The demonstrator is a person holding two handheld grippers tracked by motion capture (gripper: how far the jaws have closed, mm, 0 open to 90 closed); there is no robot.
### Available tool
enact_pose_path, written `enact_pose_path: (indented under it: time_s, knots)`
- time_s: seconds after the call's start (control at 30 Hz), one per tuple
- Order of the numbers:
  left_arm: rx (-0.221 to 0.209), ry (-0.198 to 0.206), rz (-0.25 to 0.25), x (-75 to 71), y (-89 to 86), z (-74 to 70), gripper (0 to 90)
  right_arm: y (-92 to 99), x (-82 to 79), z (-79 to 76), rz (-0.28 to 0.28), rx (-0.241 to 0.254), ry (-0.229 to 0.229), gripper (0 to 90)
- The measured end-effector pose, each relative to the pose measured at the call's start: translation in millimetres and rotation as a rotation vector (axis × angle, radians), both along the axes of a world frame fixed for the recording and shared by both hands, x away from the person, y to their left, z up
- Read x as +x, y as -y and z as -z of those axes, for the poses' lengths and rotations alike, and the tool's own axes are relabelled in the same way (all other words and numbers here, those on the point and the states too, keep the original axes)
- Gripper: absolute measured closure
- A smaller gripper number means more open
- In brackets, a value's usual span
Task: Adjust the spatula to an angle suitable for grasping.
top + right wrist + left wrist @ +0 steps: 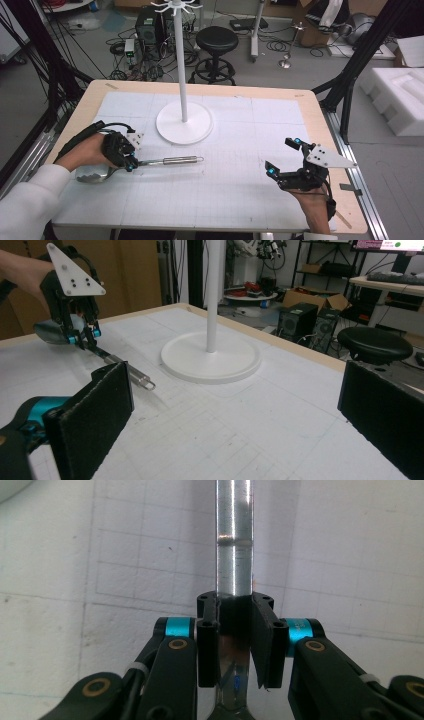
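Ladle (150,162) clamped at handle by left gripper (131,164), bowl behind it, low over table (240,200). Right gripper (282,157) open, empty. Hanging on stand (184,122) ahead likely left.

My steel ladle (150,163) is lying almost flat on the left half of the white gridded mat (240,190), its shiny bowl (95,174) pointing toward my near left side. Its straight round handle (234,535) is stretching out to the right, ending in a wire hanging loop (146,383). It is sitting just in front of the white stand's round base (184,131), apart from it.
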State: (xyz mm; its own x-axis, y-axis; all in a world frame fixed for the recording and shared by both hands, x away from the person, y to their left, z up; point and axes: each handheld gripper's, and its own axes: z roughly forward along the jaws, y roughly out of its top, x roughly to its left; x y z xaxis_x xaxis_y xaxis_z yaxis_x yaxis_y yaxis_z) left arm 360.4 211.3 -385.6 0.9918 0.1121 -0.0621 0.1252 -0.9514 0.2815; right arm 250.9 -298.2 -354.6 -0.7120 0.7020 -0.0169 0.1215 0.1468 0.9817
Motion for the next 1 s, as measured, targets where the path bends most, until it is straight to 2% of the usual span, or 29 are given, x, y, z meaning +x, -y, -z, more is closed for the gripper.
enact_pose_path:
  time_s: [0.47, 0.57, 0.63, 0.7, 0.8, 0.87, 0.93, 1.0]
  knots:
    - [0.034, -0.039, 0.018, 1.6, -1.0, 16.4, 74.6, -1.1, -0.2, -1.1, -0.002, -0.001, 0.001, 0.4]
    - [0.039, -0.031, -0.010, 2.0, -0.7, 20.4, 74.1, -1.7, -0.7, -0.8, -0.009, 0.001, -0.010, 0.4]
    - [0.021, -0.027, -0.039, 2.8, -2.0, 19.7, 72.0, -1.8, -0.9, -0.8, -0.009, 0.003, -0.009, 0.4]
    - [-0.012, 0.002, -0.070, 3.4, -3.7, 14.5, 58.2, -1.5, -1.3, -1.3, -0.007, 0.005, -0.009, 0.4]
    - [-0.058, 0.009, -0.070, 1.0, -7.7, 6.4, 51.3, -1.2, -1.2, -1.7, -0.008, 0.005, -0.006, 0.4]
    - [-0.077, 0.036, -0.072, -2.7, -8.8, 2.4, 40.5, -1.3, -1.1, -1.8, -0.009, 0.004, -0.006, 0.4]
    - [-0.095, 0.046, -0.084, -5.4, -10.1, -1.6, 34.8, -1.3, -0.8, -1.8, -0.010, 0.005, -0.004, 0.4]
    - [-0.106, 0.072, -0.091, -7.8, -10.9, -5.3, 27.6, -1.8, -1.1, -2.1, -0.008, 0.008, -0.010, 0.4]
